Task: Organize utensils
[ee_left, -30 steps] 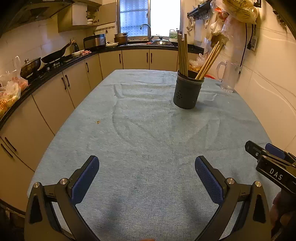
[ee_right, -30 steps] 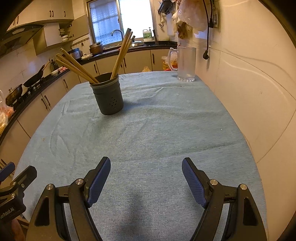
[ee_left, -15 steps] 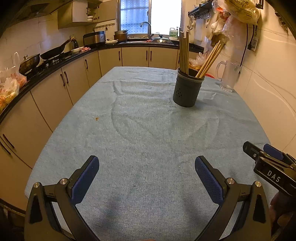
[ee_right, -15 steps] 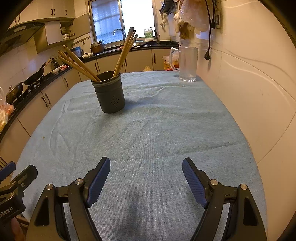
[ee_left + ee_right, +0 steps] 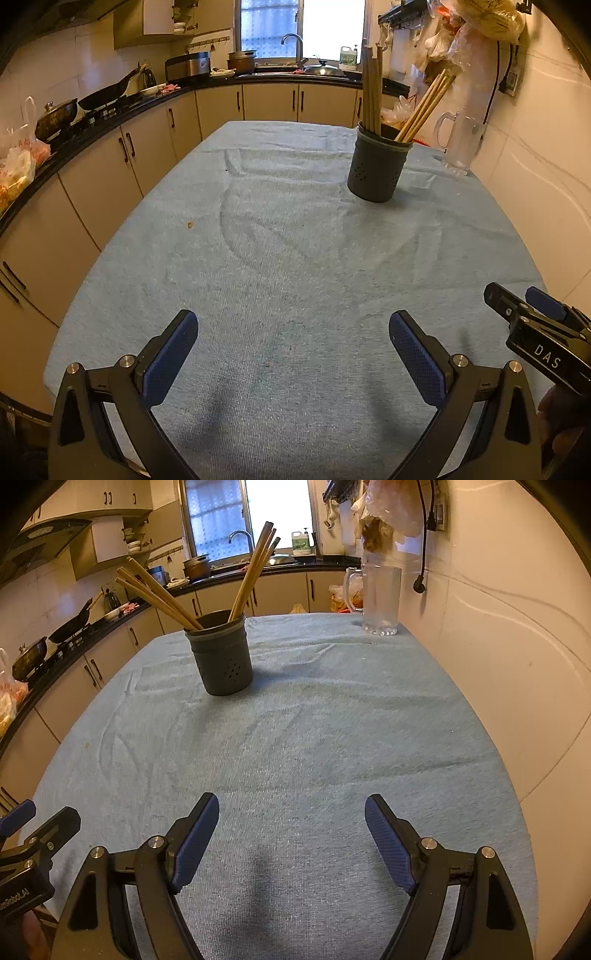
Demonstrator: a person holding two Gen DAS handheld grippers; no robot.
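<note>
A dark grey perforated utensil holder (image 5: 377, 165) (image 5: 221, 657) stands upright toward the far end of the table. Several wooden chopsticks (image 5: 370, 92) (image 5: 255, 574) lean out of it in two bunches. My left gripper (image 5: 293, 325) hovers open over the near part of the blue cloth (image 5: 280, 251), nothing between its blue pads. Level with it, to the right, my right gripper (image 5: 291, 806) is also open and empty over the blue cloth (image 5: 314, 731). Each gripper's side shows at the edge of the other's view. Both are far short of the holder.
A clear glass mug (image 5: 460, 142) (image 5: 380, 598) stands at the far right corner by the tiled wall (image 5: 517, 646). Kitchen cabinets and a counter with pans (image 5: 92, 103) run along the left and back. A small crumb (image 5: 190, 224) lies on the cloth.
The left wrist view has tilted slightly, so the holder and counter sit a little differently in frame. Both grippers stay open in place.
</note>
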